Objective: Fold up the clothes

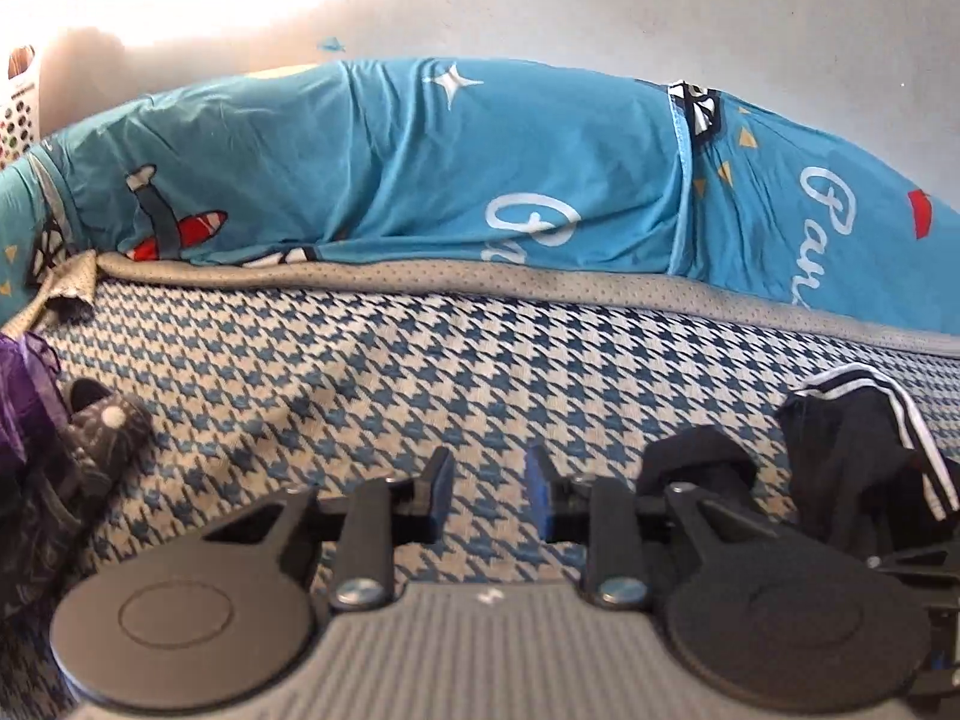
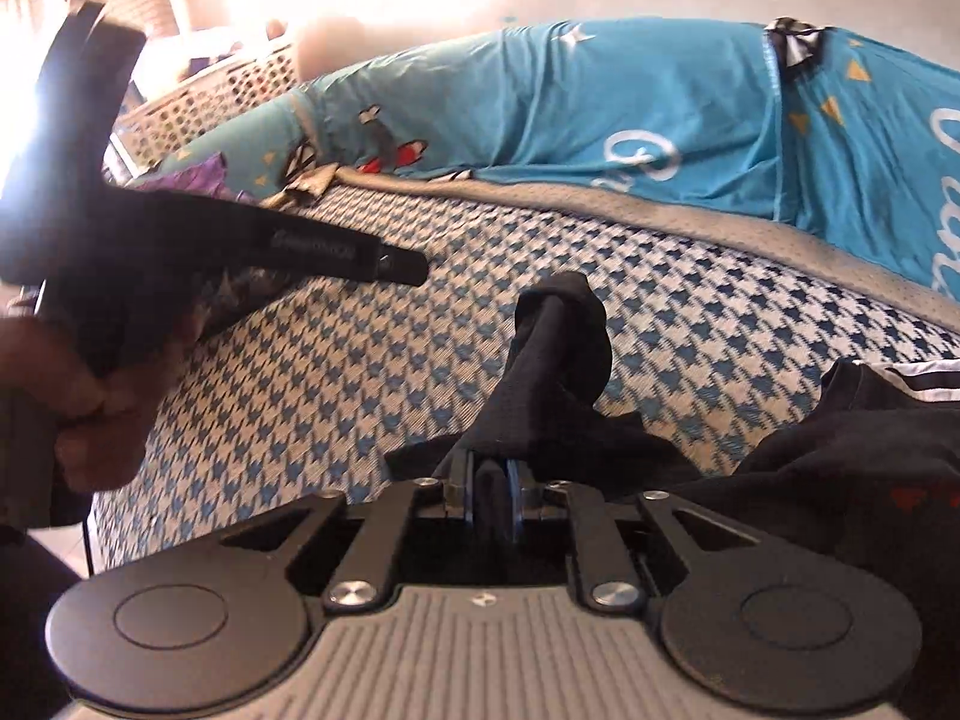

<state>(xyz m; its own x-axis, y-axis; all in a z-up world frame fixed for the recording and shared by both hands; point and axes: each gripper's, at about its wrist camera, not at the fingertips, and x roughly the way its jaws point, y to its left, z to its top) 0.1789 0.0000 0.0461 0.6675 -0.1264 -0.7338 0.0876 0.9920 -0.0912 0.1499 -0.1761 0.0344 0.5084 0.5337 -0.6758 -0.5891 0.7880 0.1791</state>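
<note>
The black garment (image 2: 540,372) is pinched in the right gripper (image 2: 495,480), bunching up off the houndstooth bed cover (image 2: 336,372); the rest lies crumpled to its right, so I judge folding barely begun. The left gripper (image 1: 489,480) stands narrowly parted, holding nothing, with dark clothes (image 1: 72,438) heaped unfolded to its left.

The bed (image 1: 372,372) carries every item. A bedspread (image 1: 480,180) lies heaped along its far side, against the wall (image 1: 660,0). A garment (image 1: 870,450) lies at the near right, beside the left gripper (image 1: 489,486); part of it (image 2: 552,372) runs between the fingers of the right gripper (image 2: 495,492). 2 bundles of cloth (image 1: 36,420) sit at the near left edge. A perforated basket (image 2: 228,90) stands beyond the far left corner.
</note>
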